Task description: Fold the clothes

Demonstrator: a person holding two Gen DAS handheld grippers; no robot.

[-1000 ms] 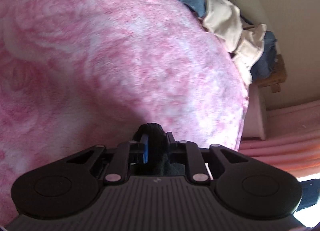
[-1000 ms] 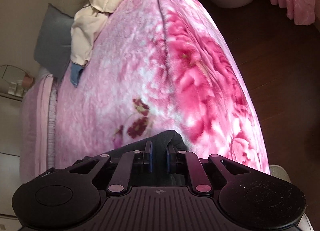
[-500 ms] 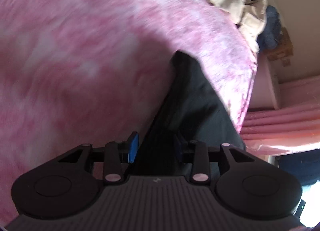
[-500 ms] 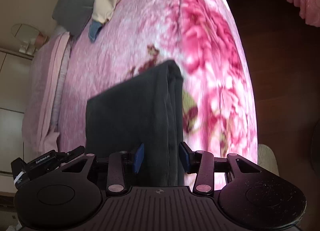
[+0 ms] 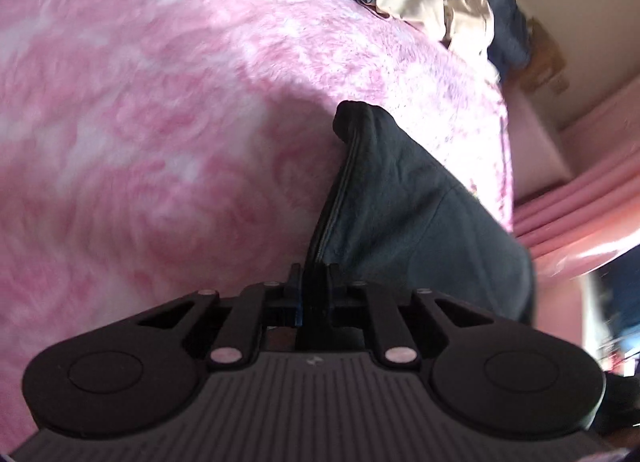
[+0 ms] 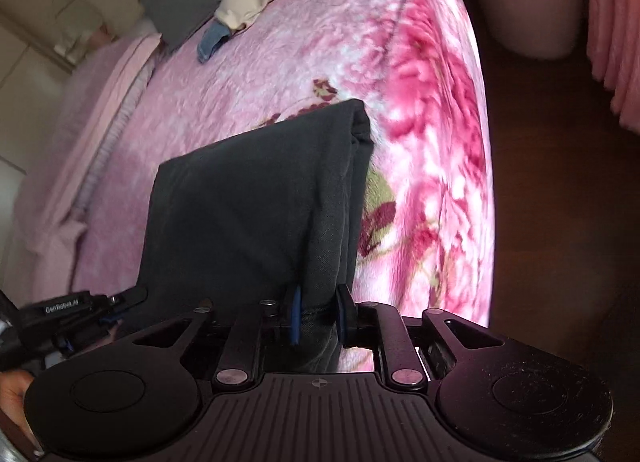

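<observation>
Pink floral bed (image 6: 420,74), dark wood floor (image 6: 560,182), pink curtains (image 5: 580,218)

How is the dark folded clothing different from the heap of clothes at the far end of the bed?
The dark garment is one neatly folded piece with straight edges; the far heap is crumpled and unfolded. The dark garment is near-black, while the heap mixes cream and blue denim. The dark garment sits between the fingers of both claws, right claw and left claw; nothing touches the heap. Both lie on the pink blanket.

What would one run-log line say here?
left gripper: closing on dark garment | right gripper: closing on it | pink blanket beneath
</observation>
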